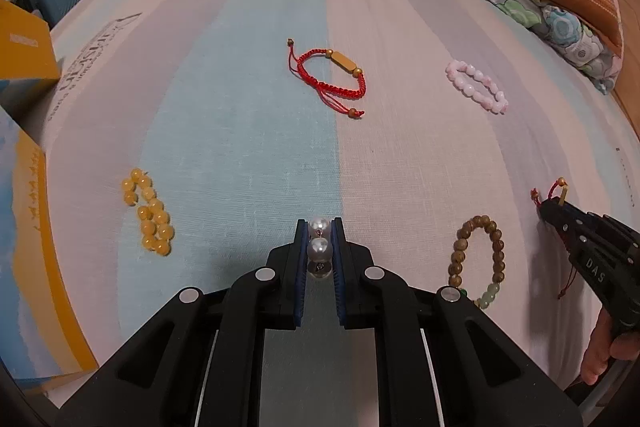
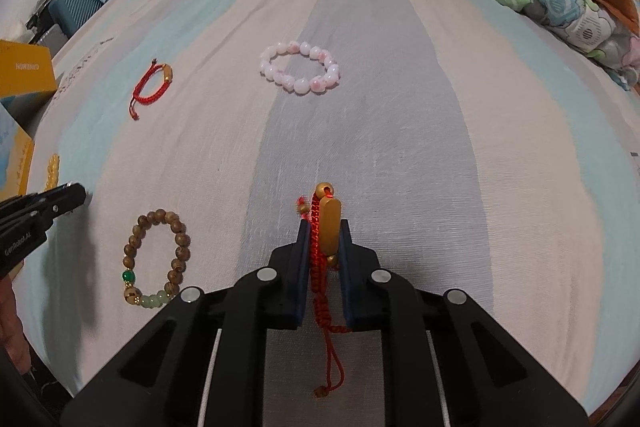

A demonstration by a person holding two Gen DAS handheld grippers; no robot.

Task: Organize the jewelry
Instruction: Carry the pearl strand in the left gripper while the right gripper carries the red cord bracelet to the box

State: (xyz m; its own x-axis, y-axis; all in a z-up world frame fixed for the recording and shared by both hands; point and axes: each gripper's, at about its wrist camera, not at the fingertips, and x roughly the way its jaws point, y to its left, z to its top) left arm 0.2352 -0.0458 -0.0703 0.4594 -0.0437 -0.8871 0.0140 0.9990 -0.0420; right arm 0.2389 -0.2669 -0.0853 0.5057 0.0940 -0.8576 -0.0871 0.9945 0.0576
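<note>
Where sheet (image 1: 248, 155) ends, boxes (image 1: 36, 247) close.

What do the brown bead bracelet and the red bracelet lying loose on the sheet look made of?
Brown bead bracelet: likely wood, matte with grain streaks, plus a few glossy green, jade-like beads, possibly glass or stone. Red bracelet: braided cord, knotted weave visible, with a smooth gold-coloured bar and beads; metal or plastic, unclear.

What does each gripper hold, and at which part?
Left gripper: pearl beads, pinched at the sides. Right gripper: red cord bracelet, at its gold bar.
</note>
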